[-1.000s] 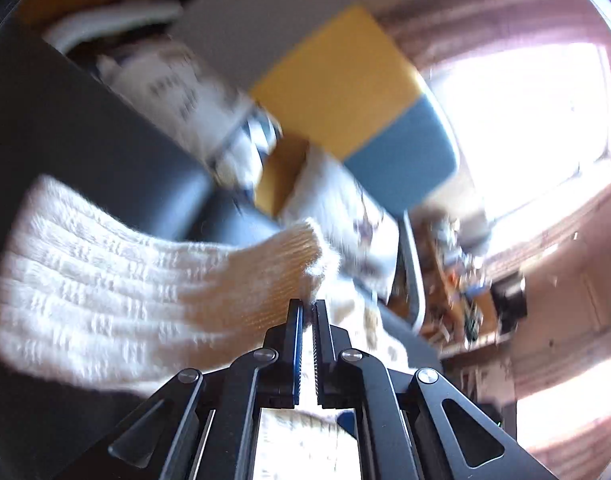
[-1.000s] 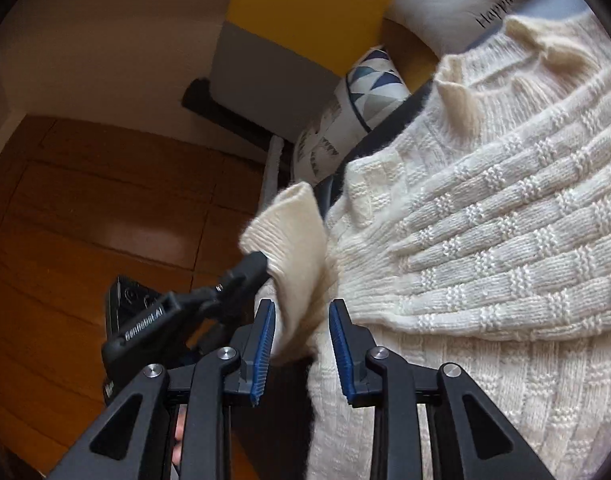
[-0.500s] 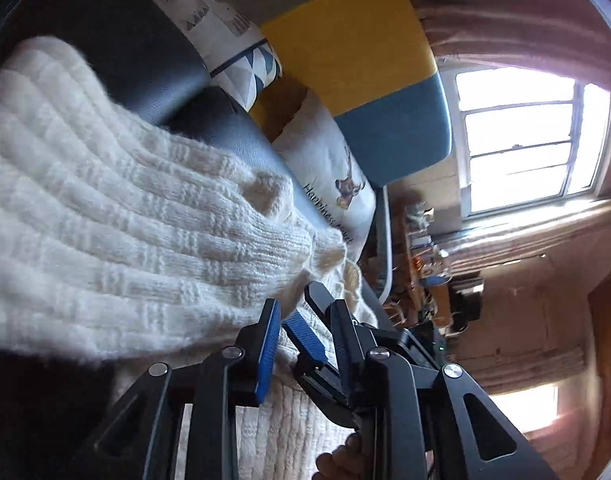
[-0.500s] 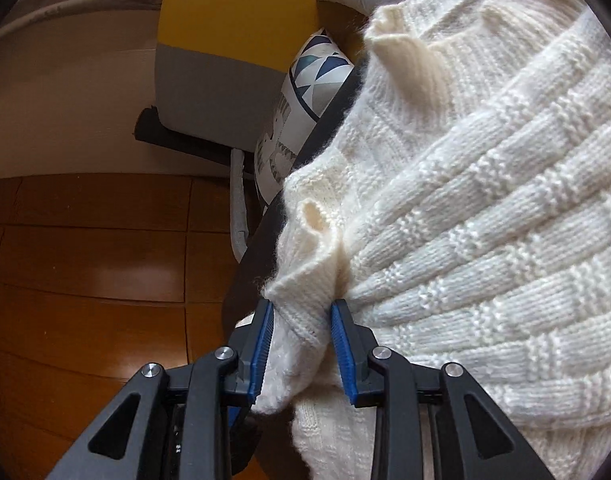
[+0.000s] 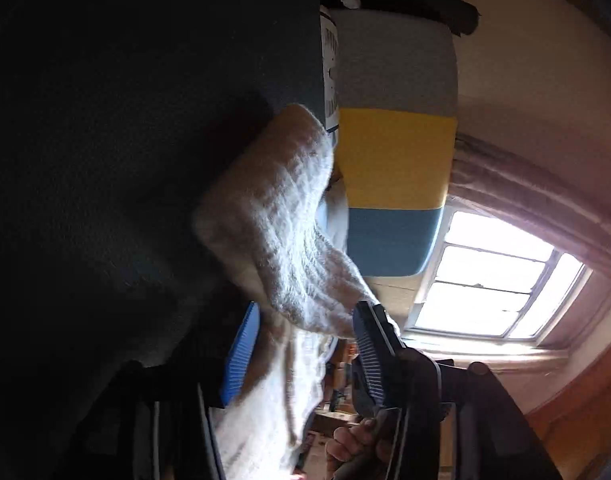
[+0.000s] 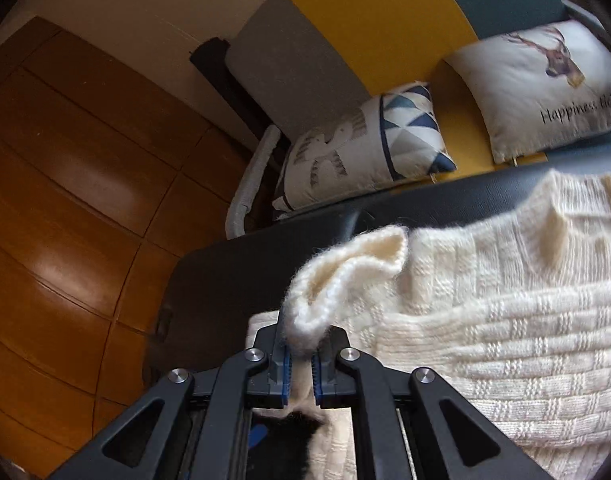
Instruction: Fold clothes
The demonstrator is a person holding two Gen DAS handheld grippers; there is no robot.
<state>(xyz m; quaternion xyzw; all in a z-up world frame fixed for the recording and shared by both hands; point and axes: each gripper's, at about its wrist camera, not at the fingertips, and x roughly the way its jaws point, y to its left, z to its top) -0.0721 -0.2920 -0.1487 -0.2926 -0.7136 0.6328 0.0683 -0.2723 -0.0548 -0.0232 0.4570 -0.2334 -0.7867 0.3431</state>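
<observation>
A cream, block-patterned knitted sweater [image 6: 485, 320] lies spread on a black padded surface [image 6: 233, 276], its collar toward the cushions and a sleeve laid across its body, so some folding shows already. The right gripper [image 6: 301, 364], at the sweater's left edge, is clamped tight on a ribbed cream cuff [image 6: 345, 276], which stands up in a loop above the jaws; I judge the grip is there to carry the sleeve over the body. The left gripper [image 5: 301, 356] has its jaws wide apart with sweater knit [image 5: 281, 232] hanging between them, not pinched. Beyond the sweater's collar sit a triangle-print cushion [image 6: 365, 148] and a deer-print cushion [image 6: 537, 80], against a grey, yellow and blue backrest [image 6: 369, 24].
</observation>
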